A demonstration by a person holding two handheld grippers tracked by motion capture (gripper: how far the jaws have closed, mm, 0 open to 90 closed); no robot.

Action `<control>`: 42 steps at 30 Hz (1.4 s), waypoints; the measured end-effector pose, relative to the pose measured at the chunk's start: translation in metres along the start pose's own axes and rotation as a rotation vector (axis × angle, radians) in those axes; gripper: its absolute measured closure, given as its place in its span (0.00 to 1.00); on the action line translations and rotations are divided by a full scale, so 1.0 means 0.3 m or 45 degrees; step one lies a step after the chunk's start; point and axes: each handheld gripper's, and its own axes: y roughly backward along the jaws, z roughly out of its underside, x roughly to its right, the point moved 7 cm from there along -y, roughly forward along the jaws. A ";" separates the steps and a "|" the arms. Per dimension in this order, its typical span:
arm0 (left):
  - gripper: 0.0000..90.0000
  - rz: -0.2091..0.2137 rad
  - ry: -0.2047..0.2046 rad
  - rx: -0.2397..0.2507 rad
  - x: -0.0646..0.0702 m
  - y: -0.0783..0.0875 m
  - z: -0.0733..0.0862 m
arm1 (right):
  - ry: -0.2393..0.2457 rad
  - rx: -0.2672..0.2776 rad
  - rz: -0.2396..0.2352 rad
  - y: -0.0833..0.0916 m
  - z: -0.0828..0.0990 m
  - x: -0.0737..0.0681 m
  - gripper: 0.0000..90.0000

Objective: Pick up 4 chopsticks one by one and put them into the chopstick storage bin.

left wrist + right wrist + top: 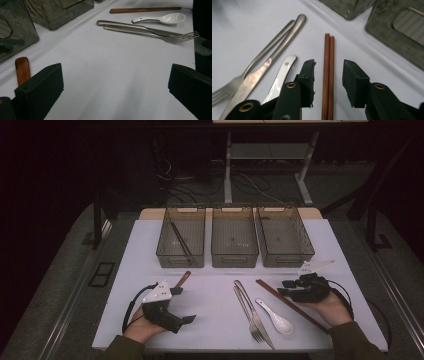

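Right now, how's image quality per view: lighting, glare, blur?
High view: dim, room beyond the table nearly black, things sharp. Left gripper view: evenly lit, glare on the white spoon and fork, near jaws soft. Right gripper view: chopsticks crisp between the jaws, spoon handle glares, bins blurred.

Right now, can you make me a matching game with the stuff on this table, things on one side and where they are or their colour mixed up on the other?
Things:
1. spoon
2. brown chopsticks
3. black chopsticks
4. fork

Clues:
A. inside the left bin
B. white
C. between the right gripper's open jaws
D. lying against the knife

Pairs: 1-B, 2-C, 3-A, 4-D
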 end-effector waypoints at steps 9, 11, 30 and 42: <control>0.00 -0.004 -0.003 -0.012 0.002 -0.002 0.002 | -0.031 -0.010 0.038 0.090 0.105 0.011 0.85; 0.00 -0.005 -0.001 -0.011 0.003 -0.003 0.001 | -0.042 -0.024 0.024 0.098 0.127 0.012 0.88; 0.00 -0.004 -0.001 -0.011 0.002 -0.002 0.002 | 0.000 -0.153 0.024 0.059 0.187 0.010 0.90; 0.00 -0.005 0.001 -0.010 0.003 -0.003 0.001 | -0.004 -0.172 0.034 0.053 0.195 0.020 0.91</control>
